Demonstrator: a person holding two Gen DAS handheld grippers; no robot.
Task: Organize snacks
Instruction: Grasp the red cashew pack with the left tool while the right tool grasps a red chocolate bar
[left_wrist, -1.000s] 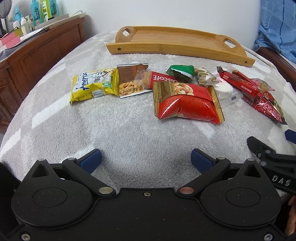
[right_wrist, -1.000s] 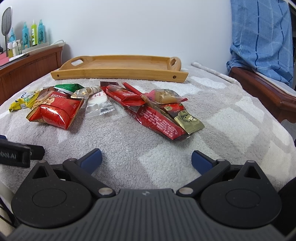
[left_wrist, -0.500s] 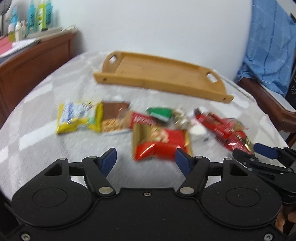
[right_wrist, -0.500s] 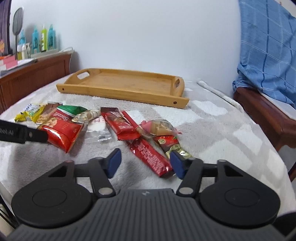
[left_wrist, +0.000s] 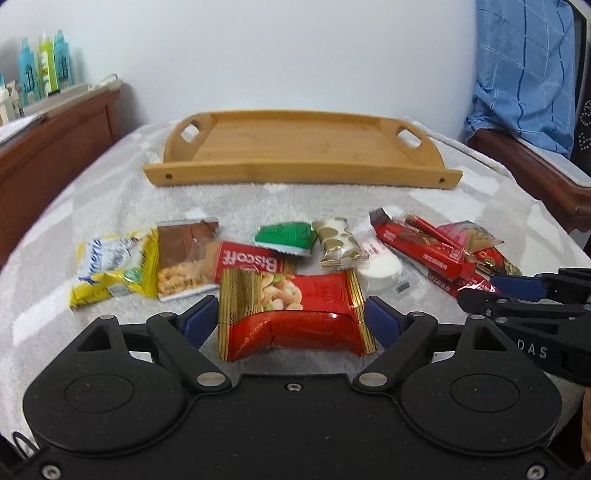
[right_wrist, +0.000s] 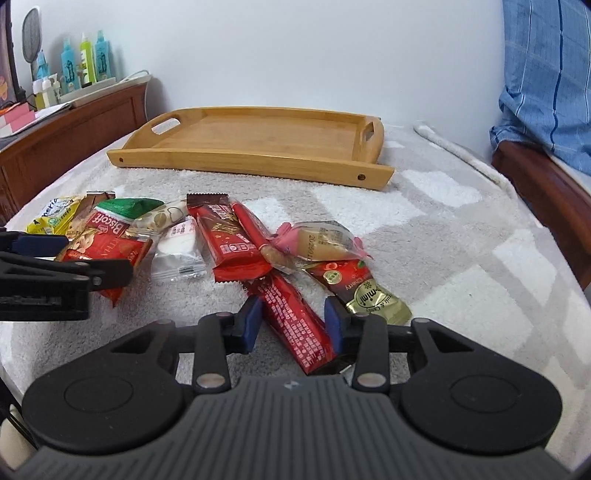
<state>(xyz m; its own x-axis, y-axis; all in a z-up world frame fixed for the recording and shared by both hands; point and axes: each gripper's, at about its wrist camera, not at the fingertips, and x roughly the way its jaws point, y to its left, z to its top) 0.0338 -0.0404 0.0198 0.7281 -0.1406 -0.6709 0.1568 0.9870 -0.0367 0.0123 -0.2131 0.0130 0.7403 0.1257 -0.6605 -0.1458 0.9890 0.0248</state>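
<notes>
Several snack packets lie in a row on a grey blanket in front of an empty wooden tray (left_wrist: 295, 146), which also shows in the right wrist view (right_wrist: 258, 136). My left gripper (left_wrist: 291, 319) is open, its pads on either side of a red and gold nut packet (left_wrist: 295, 310). My right gripper (right_wrist: 293, 325) is open with a long red bar packet (right_wrist: 291, 317) between its pads. Beside these lie a yellow packet (left_wrist: 110, 266), a Biscoff packet (left_wrist: 247, 260), a green packet (left_wrist: 284, 238) and a gold-labelled cherry packet (right_wrist: 365, 295).
A dark wooden dresser (right_wrist: 74, 122) with bottles (right_wrist: 83, 61) stands at the left. A blue cloth (right_wrist: 546, 74) hangs over a wooden bed frame (right_wrist: 546, 188) at the right. Each gripper shows at the edge of the other's view.
Both grippers have moved forward and down onto the snacks and narrowed. The left now straddles the nut packet, the right the long red bar.
</notes>
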